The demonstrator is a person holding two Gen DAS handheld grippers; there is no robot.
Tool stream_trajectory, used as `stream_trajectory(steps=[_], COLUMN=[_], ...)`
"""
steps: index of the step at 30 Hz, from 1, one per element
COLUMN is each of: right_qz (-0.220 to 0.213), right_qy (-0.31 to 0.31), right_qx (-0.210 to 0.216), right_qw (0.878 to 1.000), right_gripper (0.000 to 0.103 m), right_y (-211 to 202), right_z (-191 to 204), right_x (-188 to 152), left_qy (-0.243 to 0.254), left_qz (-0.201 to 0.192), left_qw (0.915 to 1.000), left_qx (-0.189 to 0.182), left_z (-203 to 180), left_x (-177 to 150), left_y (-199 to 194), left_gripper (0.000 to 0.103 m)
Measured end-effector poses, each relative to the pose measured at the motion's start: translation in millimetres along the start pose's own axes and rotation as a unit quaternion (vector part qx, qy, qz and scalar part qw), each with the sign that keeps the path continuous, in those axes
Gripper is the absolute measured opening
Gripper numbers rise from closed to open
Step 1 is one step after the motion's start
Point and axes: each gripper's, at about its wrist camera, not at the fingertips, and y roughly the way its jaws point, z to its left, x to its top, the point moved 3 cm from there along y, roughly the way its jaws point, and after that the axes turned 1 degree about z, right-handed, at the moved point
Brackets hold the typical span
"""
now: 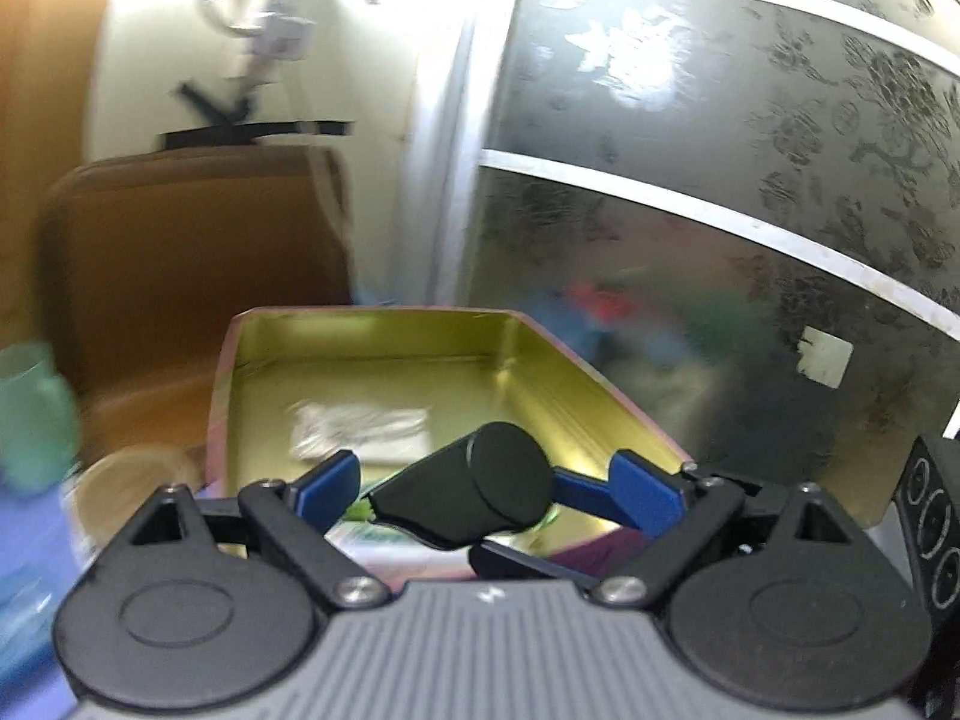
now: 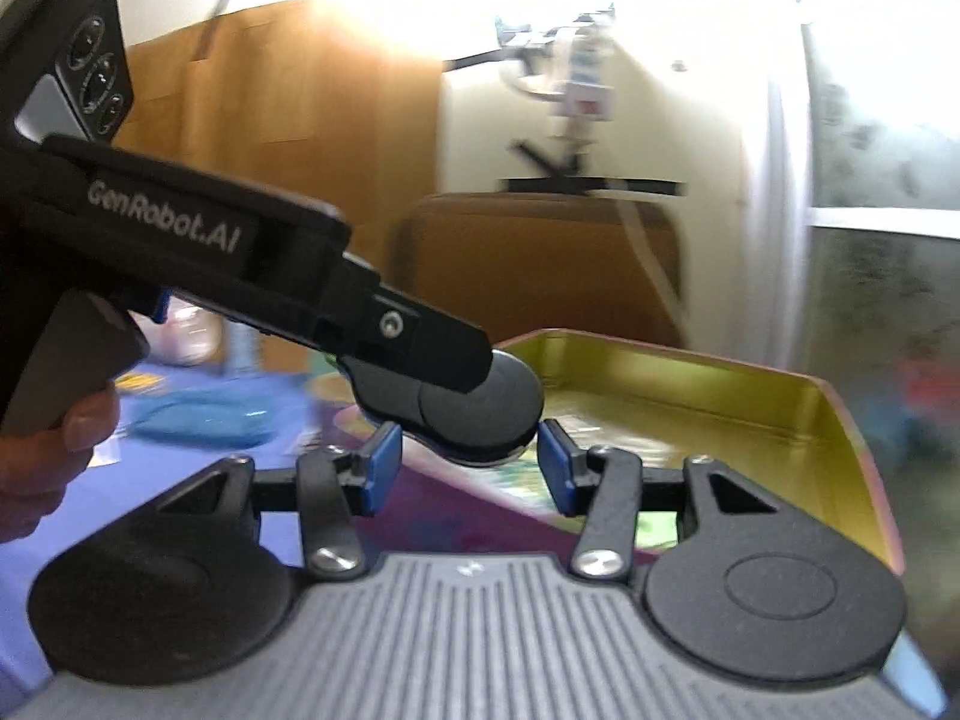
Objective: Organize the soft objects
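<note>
Pack [image 1: 360, 432], white, flat on tin [image 1: 372, 336] floor, at 11 o'clock from left gripper [image 1: 486, 468]; likely light, limp, slippery: best pinched by near edge. Left gripper wide apart, empty; right gripper [image 2: 468, 438] partly apart, clamped on nothing.

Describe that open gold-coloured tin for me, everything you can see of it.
The tin is a shallow rectangular tray with clipped corners, shiny gold metal inside, a pinkish-purple rim and outer wall. It stands tilted up, its hollow facing both cameras. A blurred white piece shows against its inner floor. Whether anything grips it cannot be seen.
</note>
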Motion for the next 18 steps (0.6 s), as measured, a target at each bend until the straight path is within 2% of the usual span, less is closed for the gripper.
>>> stream_trajectory(steps=[3, 6, 7, 11, 18], right_qz=[0.009, 0.026, 0.028, 0.021, 0.008], right_qy=[0.011, 0.006, 0.014, 0.038, 0.052], right_qx=[-0.049, -0.107, -0.112, -0.109, -0.084], right_qw=[0.999, 0.994, 0.993, 0.993, 0.995], right_gripper=[0.051, 0.051, 0.051, 0.052, 0.052], right_y=[9.6, 21.1, 21.1, 7.0, 1.3], right_z=[-28.1, -50.3, -57.0, -68.4, -53.6], right_x=[-3.2, -10.6, -13.7, -21.9, -23.0], left_qy=[0.003, -0.008, -0.017, -0.023, -0.042], left_qz=[0.017, 0.041, 0.045, 0.043, 0.033], left_qw=[0.9997, 0.9991, 0.9988, 0.9988, 0.9985], left_qx=[-0.015, -0.002, -0.004, -0.004, 0.01], left_z=[-12.3, -16.2, -15.8, -11.9, 1.8], left_x=[4.3, 0.3, -2.3, -13.1, -32.3], left_y=[36.2, 62.2, 65.3, 57.2, 12.7], left_gripper=[0.094, 0.094, 0.094, 0.097, 0.099])
